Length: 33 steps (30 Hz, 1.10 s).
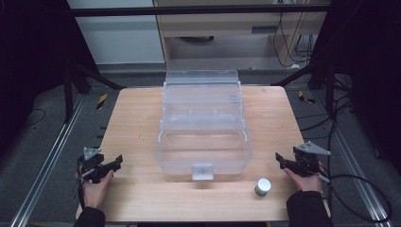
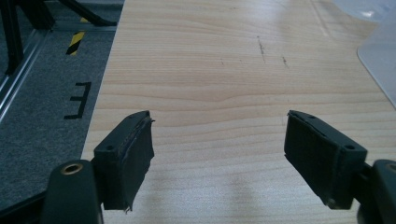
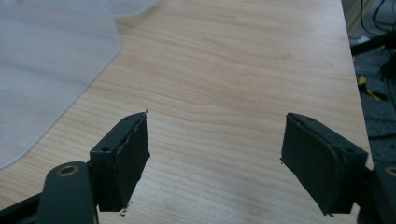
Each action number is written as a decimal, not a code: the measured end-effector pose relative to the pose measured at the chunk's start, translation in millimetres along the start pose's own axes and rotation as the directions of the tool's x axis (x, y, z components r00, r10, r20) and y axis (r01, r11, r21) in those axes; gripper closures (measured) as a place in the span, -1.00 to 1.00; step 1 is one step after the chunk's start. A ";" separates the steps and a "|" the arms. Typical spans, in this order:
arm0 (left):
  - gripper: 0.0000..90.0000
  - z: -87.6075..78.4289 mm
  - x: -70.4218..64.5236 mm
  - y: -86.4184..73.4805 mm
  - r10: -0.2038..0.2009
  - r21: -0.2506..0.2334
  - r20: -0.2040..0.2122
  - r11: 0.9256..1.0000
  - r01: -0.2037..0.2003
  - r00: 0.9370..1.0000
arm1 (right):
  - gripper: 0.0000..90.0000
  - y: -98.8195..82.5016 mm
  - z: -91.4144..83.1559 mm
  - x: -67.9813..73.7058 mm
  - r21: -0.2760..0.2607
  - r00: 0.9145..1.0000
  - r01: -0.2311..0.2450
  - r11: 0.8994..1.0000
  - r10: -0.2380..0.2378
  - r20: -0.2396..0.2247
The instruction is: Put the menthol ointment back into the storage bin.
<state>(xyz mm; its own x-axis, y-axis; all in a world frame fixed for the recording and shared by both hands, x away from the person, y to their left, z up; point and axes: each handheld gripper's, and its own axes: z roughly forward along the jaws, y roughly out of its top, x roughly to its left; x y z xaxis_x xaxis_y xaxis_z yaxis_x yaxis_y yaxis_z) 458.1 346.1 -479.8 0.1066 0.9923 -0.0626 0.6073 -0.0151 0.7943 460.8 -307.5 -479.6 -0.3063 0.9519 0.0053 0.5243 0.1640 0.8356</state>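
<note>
A clear plastic box (image 1: pixel 203 142) stands open in the middle of the wooden table (image 1: pixel 137 127), its lid tilted back at the far side. A small jar with a white cap (image 1: pixel 263 187) stands upright near the front edge, right of the box. My left gripper (image 1: pixel 116 163) rests at the table's left front, open, with bare wood between its jaws (image 2: pixel 217 140). My right gripper (image 1: pixel 280 160) sits at the right front, open and holding nothing (image 3: pixel 215 140), a short way behind and right of the jar. The box's corner (image 3: pixel 51 70) lies to that gripper's left.
The table's left edge drops to grey floor with a metal rail (image 1: pixel 47 161) and black-yellow tape (image 2: pixel 74 43). Cables (image 1: pixel 364 189) trail on the floor at the right. A dark frame and a wooden cabinet (image 1: pixel 227 23) stand beyond the far edge.
</note>
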 end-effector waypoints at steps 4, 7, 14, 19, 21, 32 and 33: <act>-0.45 0.9 -0.9 -0.8 0.004 0.011 0.013 1.000 -0.004 1.000 | -0.48 2.7 -3.1 1.2 -0.003 1.000 0.026 1.000 -0.026 -0.005; -0.43 2.6 0.1 -1.3 0.009 0.017 0.018 1.000 -0.009 1.000 | -0.45 7.2 -6.3 1.8 0.010 0.998 0.048 0.999 -0.048 -0.026; -0.43 4.5 0.0 -1.4 0.027 0.040 0.019 0.999 -0.028 0.999 | -0.35 29.3 -19.8 7.5 0.058 0.986 0.120 0.991 -0.112 -0.120; -0.42 4.9 -1.2 -0.9 0.035 0.045 0.023 0.998 -0.036 0.999 | -0.36 40.5 -26.3 11.2 0.089 0.974 0.186 0.978 -0.172 -0.145; -0.42 5.3 -2.5 -1.4 0.043 0.052 0.026 0.998 -0.045 0.999 | -0.40 47.9 -29.3 14.4 0.104 0.958 0.236 0.966 -0.213 -0.194; -0.40 4.2 -4.8 -1.1 0.060 0.049 0.029 0.997 -0.061 0.998 | -0.41 73.0 -34.6 32.1 0.181 0.885 0.390 0.903 -0.313 -0.346; -0.40 4.1 -4.9 -1.1 0.061 0.049 0.032 0.997 -0.063 0.998 | -0.40 74.4 -35.0 33.7 0.185 0.880 0.394 0.901 -0.311 -0.358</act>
<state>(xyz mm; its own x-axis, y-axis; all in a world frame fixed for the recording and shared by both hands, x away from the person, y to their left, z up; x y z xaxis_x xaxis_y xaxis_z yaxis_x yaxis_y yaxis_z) 460.1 340.8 -482.9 0.1684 0.9852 -0.0330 0.6375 -0.0833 0.7660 461.6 -272.3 -398.0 -0.7172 0.6944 -0.0587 0.4984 0.5701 0.6531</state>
